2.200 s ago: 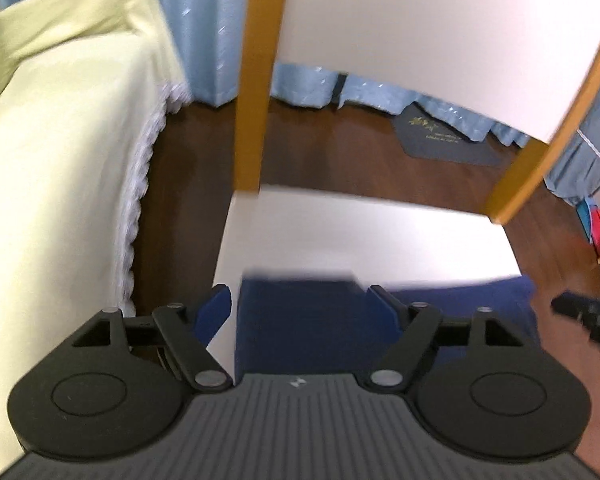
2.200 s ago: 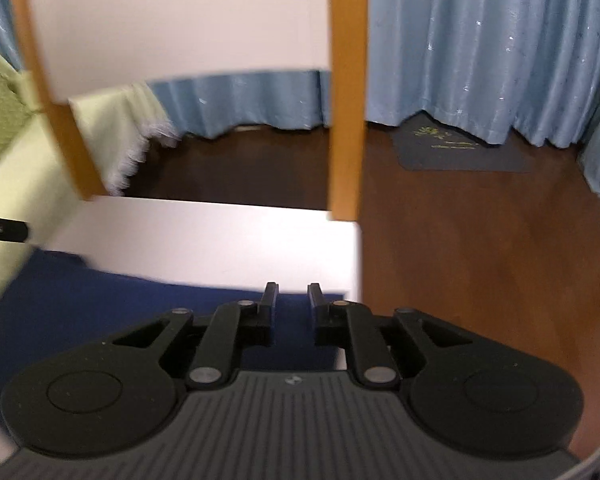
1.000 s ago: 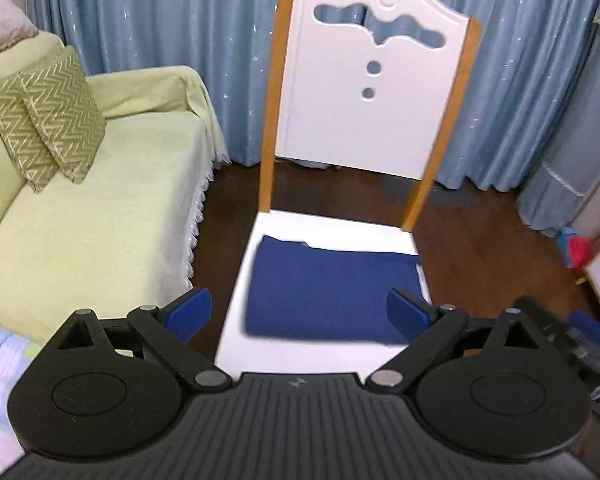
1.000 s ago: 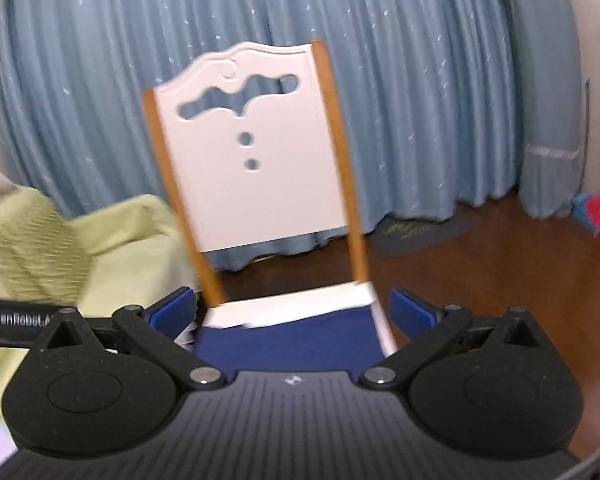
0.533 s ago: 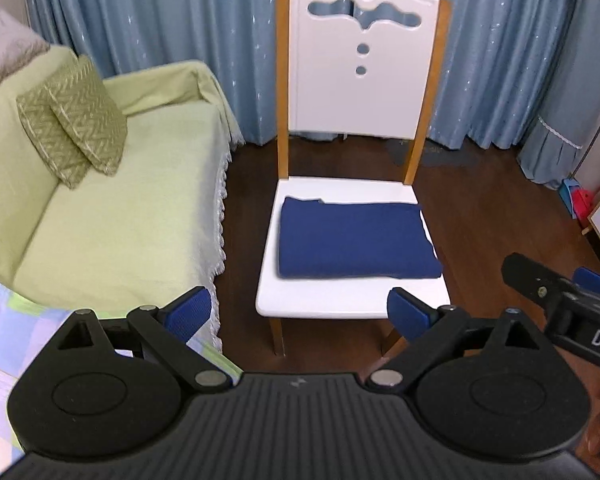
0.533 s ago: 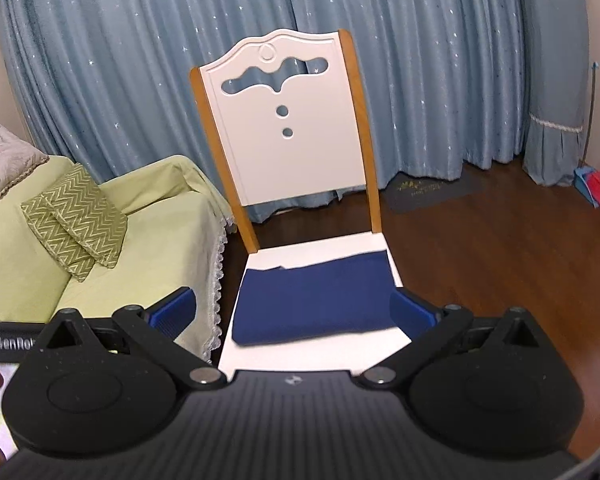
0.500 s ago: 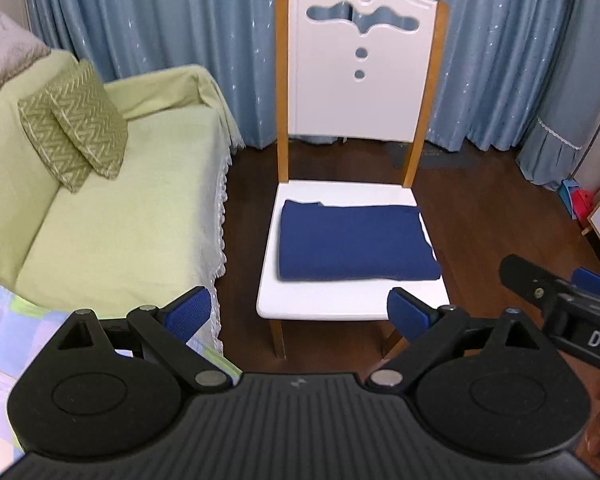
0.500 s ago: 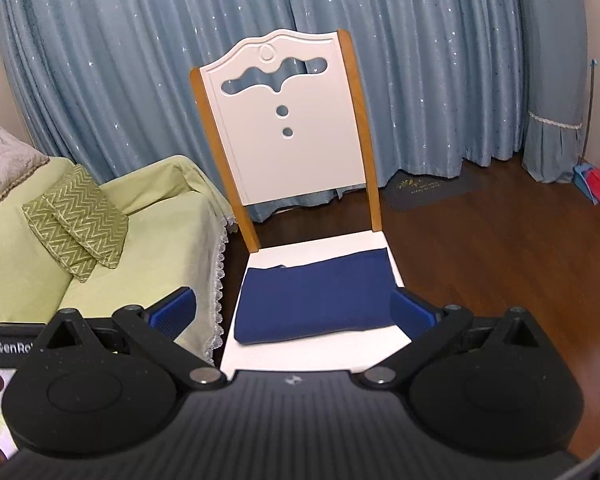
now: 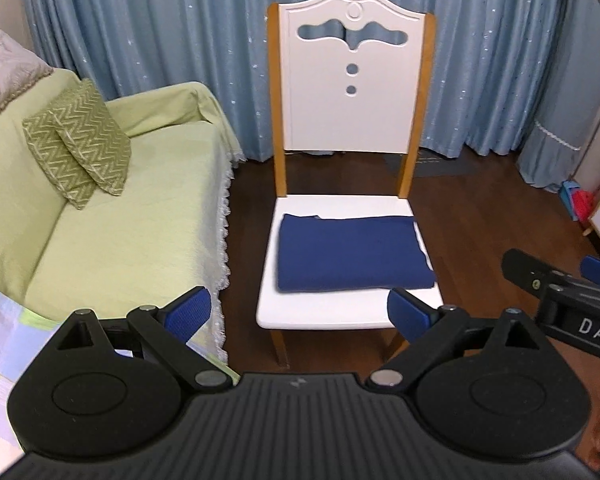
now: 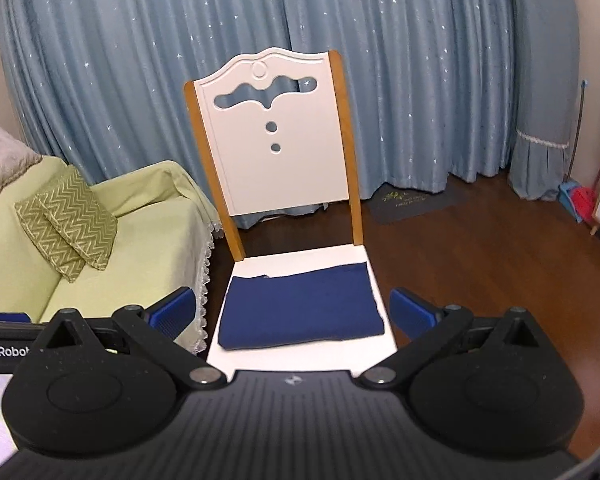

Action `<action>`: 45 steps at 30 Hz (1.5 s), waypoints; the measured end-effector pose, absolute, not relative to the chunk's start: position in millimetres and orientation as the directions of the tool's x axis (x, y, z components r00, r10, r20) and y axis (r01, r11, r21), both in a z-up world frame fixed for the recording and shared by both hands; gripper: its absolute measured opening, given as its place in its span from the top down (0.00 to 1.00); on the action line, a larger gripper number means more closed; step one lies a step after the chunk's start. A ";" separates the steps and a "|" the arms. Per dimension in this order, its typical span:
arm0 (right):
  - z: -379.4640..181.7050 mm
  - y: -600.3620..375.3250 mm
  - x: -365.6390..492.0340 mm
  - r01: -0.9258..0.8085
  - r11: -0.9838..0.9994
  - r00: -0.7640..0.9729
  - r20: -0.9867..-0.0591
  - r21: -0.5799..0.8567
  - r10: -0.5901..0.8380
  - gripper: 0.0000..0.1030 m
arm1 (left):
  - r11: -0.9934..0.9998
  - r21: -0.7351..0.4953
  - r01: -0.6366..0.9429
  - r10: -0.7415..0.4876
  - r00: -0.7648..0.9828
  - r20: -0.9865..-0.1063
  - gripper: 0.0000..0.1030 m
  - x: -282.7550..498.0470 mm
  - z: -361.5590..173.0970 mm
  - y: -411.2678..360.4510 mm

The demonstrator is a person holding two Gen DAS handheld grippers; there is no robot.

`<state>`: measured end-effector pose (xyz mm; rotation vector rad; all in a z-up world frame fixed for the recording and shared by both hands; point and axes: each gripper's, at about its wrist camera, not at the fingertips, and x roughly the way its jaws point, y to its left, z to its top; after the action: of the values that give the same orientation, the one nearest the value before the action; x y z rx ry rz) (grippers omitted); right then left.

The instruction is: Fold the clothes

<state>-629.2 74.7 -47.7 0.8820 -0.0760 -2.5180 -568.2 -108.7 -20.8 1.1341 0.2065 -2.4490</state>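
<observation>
A dark blue garment lies folded flat in a neat rectangle on the seat of a white chair with orange-brown posts. My left gripper hangs open well in front of the chair, with nothing between its blue-padded fingers. My right gripper is open too, held back from the seat and empty. In the left wrist view the right gripper shows at the right edge, beside the chair.
A pale green sofa with two zigzag cushions stands left of the chair. Blue curtains cover the wall behind. Dark wood floor with a small mat spreads to the right. A patterned cloth lies at lower left.
Both grippers have pulled back and risen from the chair seat; the right one, shut over the garment 2.2 s ago, is open now. The folded garment stays on the seat.
</observation>
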 end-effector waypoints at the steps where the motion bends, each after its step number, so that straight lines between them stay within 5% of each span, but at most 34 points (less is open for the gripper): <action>1: -47.6 74.6 -630.5 0.413 -0.888 -0.682 -0.578 0.201 -0.448 0.01 | -0.894 0.039 0.447 -0.318 -0.570 -0.758 0.07 -569.8 -20.0 -109.2; 45: -40.8 47.3 -653.9 0.437 -0.888 -0.630 -0.657 0.141 -0.414 0.01 | -0.857 -0.011 0.516 -0.316 -0.541 -0.780 0.07 -560.7 -15.0 -130.5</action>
<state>-653.9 47.3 -40.8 0.9875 0.0436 -2.4756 -560.7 -130.5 -15.0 1.1372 0.3296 -2.3807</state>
